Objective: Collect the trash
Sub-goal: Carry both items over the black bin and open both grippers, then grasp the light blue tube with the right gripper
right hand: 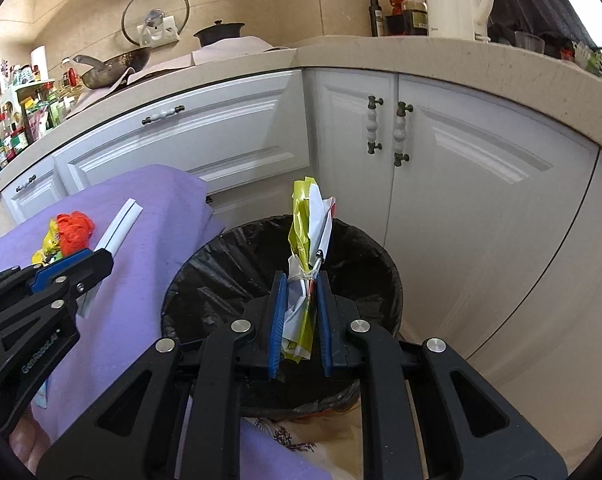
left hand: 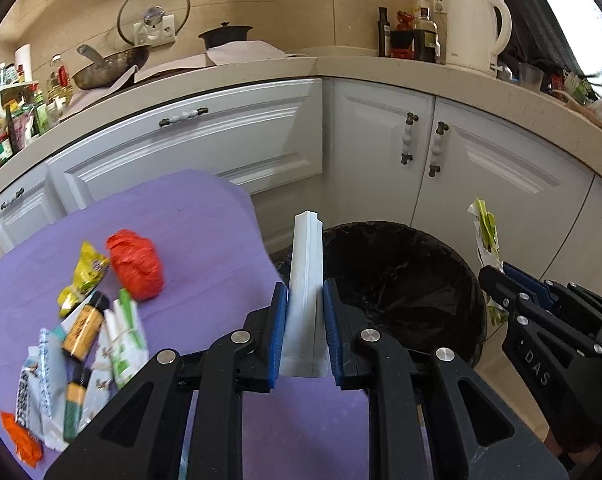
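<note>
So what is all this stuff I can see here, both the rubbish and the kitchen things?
white box: 1, white, long, held between left gripper's fingers
tied wrapper bundle: 1, yellow and white, held by right gripper over the bin
trash bin: 1, black liner, on floor by the cabinets
purple cloth: 1, covers the table
red crumpled bag: 1, on the cloth
yellow packet: 1, beside the red bag
batteries: 2, gold and black, among the wrappers
kettle: 1, white, on the counter
wok: 1, dark, on the counter
glass lid: 1, against the wall
left gripper: black, blue pads
right gripper: black, blue pads
</note>
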Action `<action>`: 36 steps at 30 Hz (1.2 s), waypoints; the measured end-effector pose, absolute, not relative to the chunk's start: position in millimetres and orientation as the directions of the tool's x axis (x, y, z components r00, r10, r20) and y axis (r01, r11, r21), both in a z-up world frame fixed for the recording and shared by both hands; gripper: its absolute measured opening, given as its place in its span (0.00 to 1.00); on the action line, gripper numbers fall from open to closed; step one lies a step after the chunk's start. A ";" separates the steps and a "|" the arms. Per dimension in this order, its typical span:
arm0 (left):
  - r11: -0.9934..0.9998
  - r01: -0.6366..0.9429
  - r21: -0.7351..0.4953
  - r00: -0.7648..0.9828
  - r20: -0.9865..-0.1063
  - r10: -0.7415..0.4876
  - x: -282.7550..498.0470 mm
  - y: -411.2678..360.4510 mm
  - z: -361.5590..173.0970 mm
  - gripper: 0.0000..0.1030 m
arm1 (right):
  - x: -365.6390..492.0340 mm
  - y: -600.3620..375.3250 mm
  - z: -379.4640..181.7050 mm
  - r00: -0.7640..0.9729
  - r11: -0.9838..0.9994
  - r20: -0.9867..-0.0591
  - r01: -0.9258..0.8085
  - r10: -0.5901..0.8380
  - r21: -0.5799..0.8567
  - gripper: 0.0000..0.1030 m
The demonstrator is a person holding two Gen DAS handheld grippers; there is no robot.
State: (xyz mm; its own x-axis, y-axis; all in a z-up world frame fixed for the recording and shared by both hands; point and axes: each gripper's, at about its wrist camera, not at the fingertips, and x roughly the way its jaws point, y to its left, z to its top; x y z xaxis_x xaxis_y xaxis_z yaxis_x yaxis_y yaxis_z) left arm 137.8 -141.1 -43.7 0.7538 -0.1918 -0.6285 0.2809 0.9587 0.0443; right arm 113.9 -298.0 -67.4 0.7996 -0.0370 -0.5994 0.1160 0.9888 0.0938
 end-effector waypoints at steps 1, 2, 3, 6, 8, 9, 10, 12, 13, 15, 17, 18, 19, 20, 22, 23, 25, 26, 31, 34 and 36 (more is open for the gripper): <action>0.959 0.280 0.046 0.751 -0.633 -0.188 140.6 -143.5 -45.1 0.19 | 115.7 -299.8 -69.0 0.798 0.989 -0.601 0.116 -0.035 0.096 0.15; 0.960 0.277 0.050 0.747 -0.640 -0.182 144.7 -146.4 -47.3 0.20 | 118.1 -301.9 -71.0 0.797 0.988 -0.603 0.117 -0.036 0.097 0.15; 0.960 0.275 0.051 0.743 -0.645 -0.178 147.6 -148.1 -49.2 0.20 | 120.5 -303.8 -73.2 0.796 0.988 -0.605 0.118 -0.034 0.099 0.15; 0.961 0.271 0.057 0.730 -0.663 -0.166 155.7 -154.7 -54.1 0.20 | 128.2 -307.9 -78.9 0.791 0.987 -0.611 0.120 -0.031 0.105 0.15; 0.960 0.273 0.059 0.721 -0.673 -0.163 161.0 -160.0 -56.1 0.20 | 134.2 -311.6 -83.3 0.787 0.986 -0.617 0.123 -0.029 0.110 0.15; 0.960 0.276 0.058 0.718 -0.676 -0.165 163.6 -162.8 -56.8 0.20 | 137.5 -313.8 -85.5 0.786 0.986 -0.618 0.125 -0.029 0.113 0.15; 0.959 0.278 0.058 0.715 -0.679 -0.166 166.2 -165.7 -57.3 0.21 | 140.0 -315.2 -86.8 0.786 0.985 -0.618 0.127 -0.029 0.114 0.15; 0.959 0.278 0.054 0.705 -0.689 -0.166 171.2 -169.2 -58.9 0.23 | 146.2 -318.5 -89.7 0.786 0.984 -0.618 0.130 -0.027 0.123 0.16; 0.959 0.278 0.049 0.699 -0.695 -0.168 173.5 -170.4 -59.6 0.31 | 148.3 -319.6 -90.7 0.785 0.983 -0.619 0.132 -0.025 0.127 0.19; 0.960 0.278 0.043 0.692 -0.702 -0.169 177.2 -172.1 -60.7 0.42 | 152.0 -321.5 -92.6 0.782 0.982 -0.622 0.139 -0.028 0.131 0.29; 0.960 0.279 0.040 0.692 -0.702 -0.171 178.8 -172.5 -60.4 0.44 | 152.8 -322.2 -92.6 0.785 0.981 -0.619 0.141 -0.030 0.132 0.32; 0.960 0.277 0.038 0.692 -0.702 -0.172 179.4 -172.3 -60.2 0.44 | 152.8 -321.9 -92.3 0.785 0.981 -0.619 0.143 -0.033 0.130 0.32; 0.961 0.276 0.034 0.691 -0.702 -0.174 179.7 -171.5 -60.0 0.45 | 152.6 -321.5 -91.8 0.784 0.981 -0.619 0.145 -0.035 0.129 0.32; 0.962 0.273 0.028 0.691 -0.701 -0.176 179.9 -170.2 -59.6 0.45 | 152.5 -321.1 -90.9 0.785 0.981 -0.619 0.145 -0.032 0.132 0.32; 0.964 0.264 0.027 0.701 -0.692 -0.172 178.6 -166.6 -56.9 0.45 | 150.1 -319.5 -88.6 0.785 0.980 -0.619 0.144 -0.027 0.140 0.32; 0.965 0.259 0.029 0.707 -0.687 -0.170 178.0 -165.4 -55.3 0.45 | 149.0 -318.3 -87.4 0.785 0.979 -0.619 0.145 -0.027 0.140 0.32; 0.967 0.251 0.031 0.718 -0.676 -0.165 175.1 -160.7 -51.3 0.45 | 145.6 -314.2 -84.4 0.784 0.980 -0.620 0.141 -0.023 0.141 0.32; 0.969 0.246 0.031 0.724 -0.671 -0.162 172.7 -156.8 -48.2 0.45 | 144.7 -313.2 -83.4 0.785 0.980 -0.619 0.137 -0.019 0.144 0.32; 0.974 0.225 0.029 0.738 -0.657 -0.152 158.9 -136.9 -36.8 0.45 | 133.1 -296.0 -74.4 0.787 0.982 -0.617 0.117 0.001 0.151 0.32; 0.976 0.214 0.044 0.750 -0.647 -0.135 146.9 -121.6 -31.4 0.45 | 124.5 -281.3 -69.6 0.788 0.982 -0.615 0.097 0.022 0.160 0.32; 0.978 0.202 0.057 0.754 -0.646 -0.118 138.9 -109.4 -29.0 0.45 | 118.5 -269.2 -67.0 0.788 0.983 -0.615 0.082 0.037 0.164 0.32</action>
